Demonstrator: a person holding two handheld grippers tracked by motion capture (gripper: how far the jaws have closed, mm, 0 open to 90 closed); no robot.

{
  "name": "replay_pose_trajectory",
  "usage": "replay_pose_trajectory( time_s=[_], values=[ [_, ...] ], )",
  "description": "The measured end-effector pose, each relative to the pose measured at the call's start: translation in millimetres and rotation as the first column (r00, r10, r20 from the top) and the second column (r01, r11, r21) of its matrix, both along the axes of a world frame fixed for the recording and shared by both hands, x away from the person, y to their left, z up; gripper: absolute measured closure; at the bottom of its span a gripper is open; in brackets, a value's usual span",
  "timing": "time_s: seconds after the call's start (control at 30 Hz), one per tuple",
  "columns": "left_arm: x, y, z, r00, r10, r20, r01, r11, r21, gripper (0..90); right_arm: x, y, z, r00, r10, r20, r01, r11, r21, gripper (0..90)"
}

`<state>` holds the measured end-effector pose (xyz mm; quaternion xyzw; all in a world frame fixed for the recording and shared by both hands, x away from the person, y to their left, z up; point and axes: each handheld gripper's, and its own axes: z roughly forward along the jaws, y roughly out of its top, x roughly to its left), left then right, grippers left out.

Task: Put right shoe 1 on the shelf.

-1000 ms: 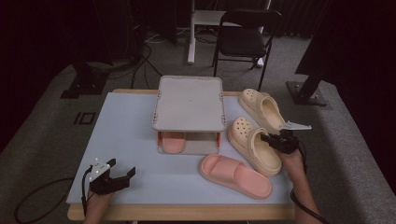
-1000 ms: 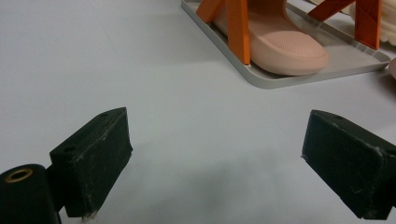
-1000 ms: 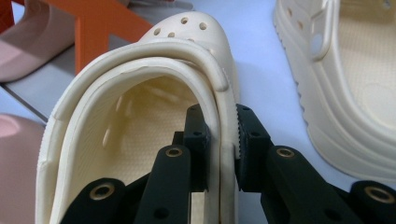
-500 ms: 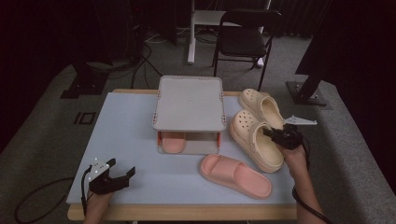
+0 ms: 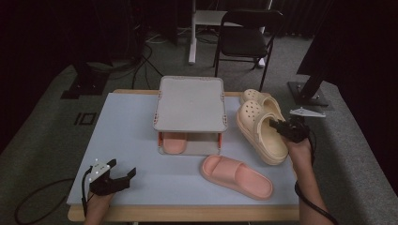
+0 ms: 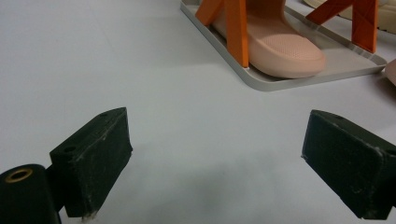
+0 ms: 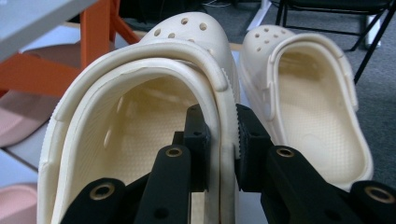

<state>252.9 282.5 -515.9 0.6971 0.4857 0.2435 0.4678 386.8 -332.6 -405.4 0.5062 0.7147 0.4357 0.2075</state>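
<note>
**Right gripper view: cream clog pinched by its side wall**

Right gripper view shows the near cream clog (image 7: 140,140) caught by its side wall, one black jaw inside the shoe and the other outside, both pads pressed on the wall. Just beyond the outer jaw lies the second cream clog (image 7: 308,107), close beside the held one with only a thin gap between them. On the inner jaw's side stand the orange legs of the rack (image 7: 93,42), with little room between rack and clog. The held clog's sole and its underside are out of sight, so I cannot tell whether it touches the table.

In the high view the right gripper (image 5: 281,127) sits at the clog's heel end, near the table's (image 5: 122,122) right edge; floor begins just past the outer clog. A pink slide (image 5: 237,176) lies on the inner side, nearer the person, apart from the clog. Another pink slide (image 5: 174,142) rests on the rack's lower shelf, mostly hidden under the grey top.

The left gripper (image 5: 112,180) rests near the front edge, jaws wide with nothing between, bare table ahead of them.
</note>
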Motion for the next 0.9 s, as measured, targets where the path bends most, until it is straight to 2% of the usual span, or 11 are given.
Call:
replay_pose_trajectory(
  time_s=[0.2, 0.23, 0.4, 0.53, 0.63, 0.67, 0.9],
  values=[
    [-0.1, 0.1, 0.0, 1.0, -0.002, 0.001, 0.002, 1.0, 0.0, 7.9, 3.1, 3.2, 12.1, 0.9997, -0.02, 0.011, 0.02, 1.0, 0.011, 77.4],
    [-0.5, -0.4, 0.2, 1.0, -0.003, 0.002, 0.003, 1.0, -0.002, 7.9, 4.2, 5.6, 18.6, 0.9996, -0.023, 0.015, 0.023, 1.0, 0.01, 77.4],
    [-0.7, -0.6, 0.4, 1.0, -0.003, 0.003, 0.003, 1.0, -0.005, 7.9, 6.4, 9.7, 30.5, 0.9991, -0.029, 0.03, 0.028, 0.999, 0.02, 77.4],
    [-0.8, -0.4, 1.0, 1.0, -0.004, 0.007, 0.004, 1.0, -0.005, 7.9, 9.6, 15.7, 46.3, 0.9981, -0.037, 0.05, 0.035, 0.999, 0.035, 77.3],
    [-0.9, -0.3, 1.1, 1.0, -0.004, 0.007, 0.004, 1.0, -0.005, 7.9, 10.5, 19.1, 52.0, 0.9977, -0.039, 0.055, 0.037, 0.999, 0.034, 77.3],
    [-0.9, -0.2, 1.1, 1.0, -0.005, 0.005, 0.005, 1.0, -0.007, 7.9, 12.3, 23.6, 58.3, 0.9975, -0.04, 0.059, 0.037, 0.998, 0.042, 77.3],
    [-1.4, -0.3, 1.3, 1.0, -0.007, 0.005, 0.007, 1.0, -0.002, 7.9, 18.6, 40.3, 72.2, 0.997, -0.032, 0.071, 0.029, 0.998, 0.049, 77.3]
  ],
)
